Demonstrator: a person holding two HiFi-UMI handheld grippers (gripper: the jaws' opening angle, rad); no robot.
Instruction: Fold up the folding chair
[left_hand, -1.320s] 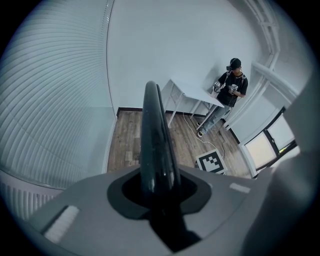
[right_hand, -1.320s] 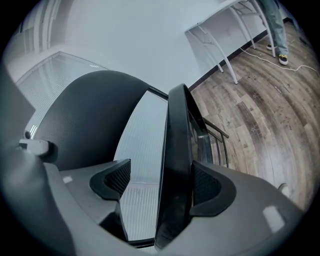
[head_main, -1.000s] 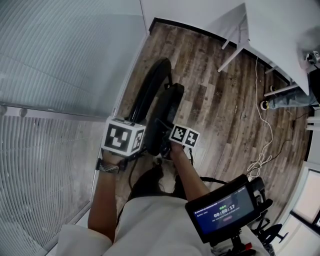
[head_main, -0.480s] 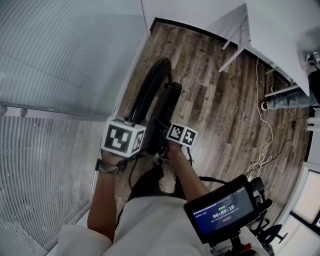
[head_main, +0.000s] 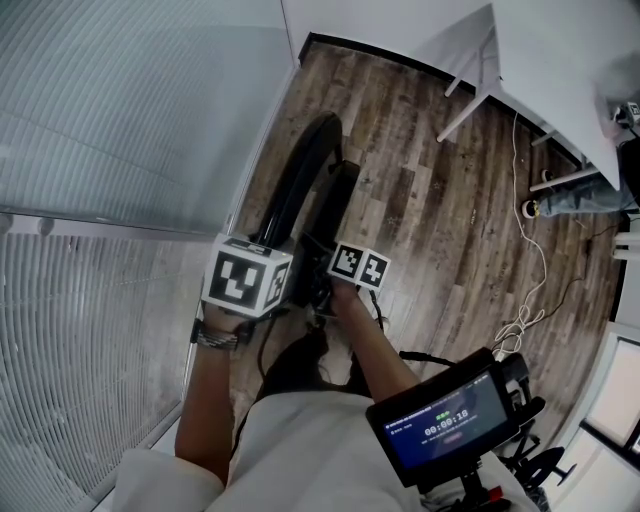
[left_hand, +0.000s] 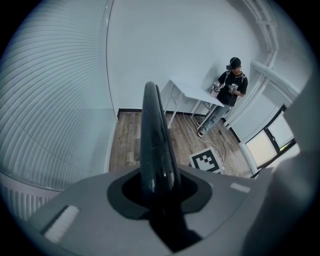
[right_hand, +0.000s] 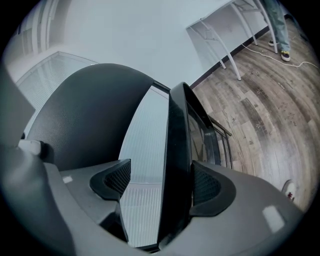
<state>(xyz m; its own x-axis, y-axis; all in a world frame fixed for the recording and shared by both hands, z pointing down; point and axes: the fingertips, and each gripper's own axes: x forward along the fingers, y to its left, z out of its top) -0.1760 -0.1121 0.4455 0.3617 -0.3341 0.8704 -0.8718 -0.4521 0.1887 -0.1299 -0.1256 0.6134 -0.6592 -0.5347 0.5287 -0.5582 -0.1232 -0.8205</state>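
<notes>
The black folding chair stands on the wood floor beside the window blinds, its curved backrest (head_main: 305, 160) close against its seat (head_main: 337, 195). My left gripper (head_main: 272, 268) is shut on the backrest's glossy top edge (left_hand: 152, 135), which fills the gap between its pads (left_hand: 157, 192). My right gripper (head_main: 330, 278) is open. The seat's thin edge (right_hand: 177, 145) stands between its jaws (right_hand: 155, 185), against the right pad, and blinds show in the gap to the left pad. The backrest's dark face (right_hand: 85, 120) fills the left of the right gripper view.
Window blinds (head_main: 100, 150) run along the left, close to the chair. A white table (head_main: 560, 70) stands at the far right with cables (head_main: 530, 290) on the floor. A person (left_hand: 231, 85) stands by that table. A screen device (head_main: 450, 420) hangs at my chest.
My right gripper has shifted slightly left and up in the head view, and the seat has come a little closer to the backrest. The left gripper has stayed put.
</notes>
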